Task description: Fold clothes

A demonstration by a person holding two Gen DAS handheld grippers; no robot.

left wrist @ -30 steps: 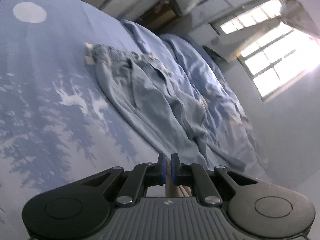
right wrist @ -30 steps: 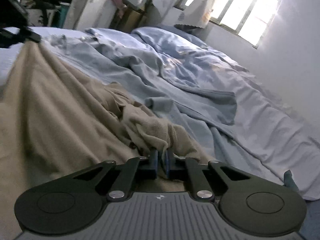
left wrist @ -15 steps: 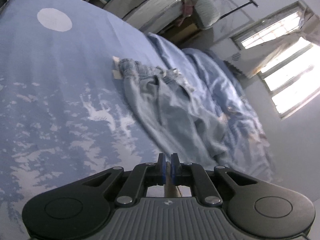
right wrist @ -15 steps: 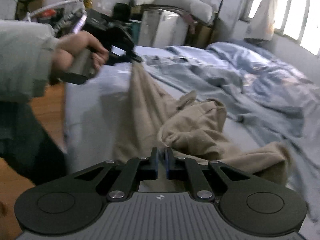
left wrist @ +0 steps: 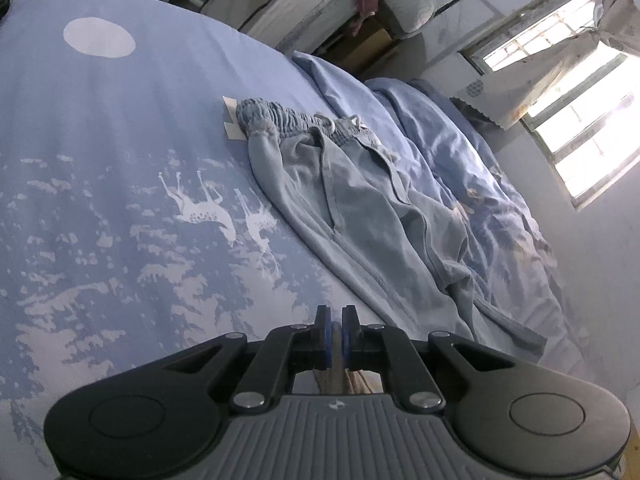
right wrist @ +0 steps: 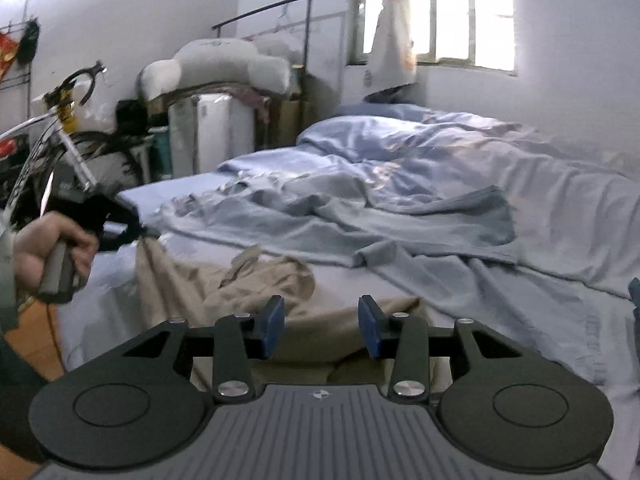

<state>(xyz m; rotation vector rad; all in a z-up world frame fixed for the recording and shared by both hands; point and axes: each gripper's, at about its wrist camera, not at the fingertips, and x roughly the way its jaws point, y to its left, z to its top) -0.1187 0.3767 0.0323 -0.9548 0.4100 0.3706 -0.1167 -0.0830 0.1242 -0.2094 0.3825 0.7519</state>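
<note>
Right wrist view: our right gripper (right wrist: 322, 326) stands apart above the beige garment (right wrist: 256, 284) heaped at 6 o'clock on the bed (right wrist: 560, 320); our left gripper (right wrist: 132, 230) at 9 o'clock pinches its edge, pads nearly together

Rumpled blue duvet (right wrist: 460, 168) heaped on the deer-print bedsheet (left wrist: 120, 208) beneath the window (right wrist: 436, 12). Beyond the bed's far end, a bicycle (right wrist: 60, 128) and white plush toy (right wrist: 216, 64).
</note>
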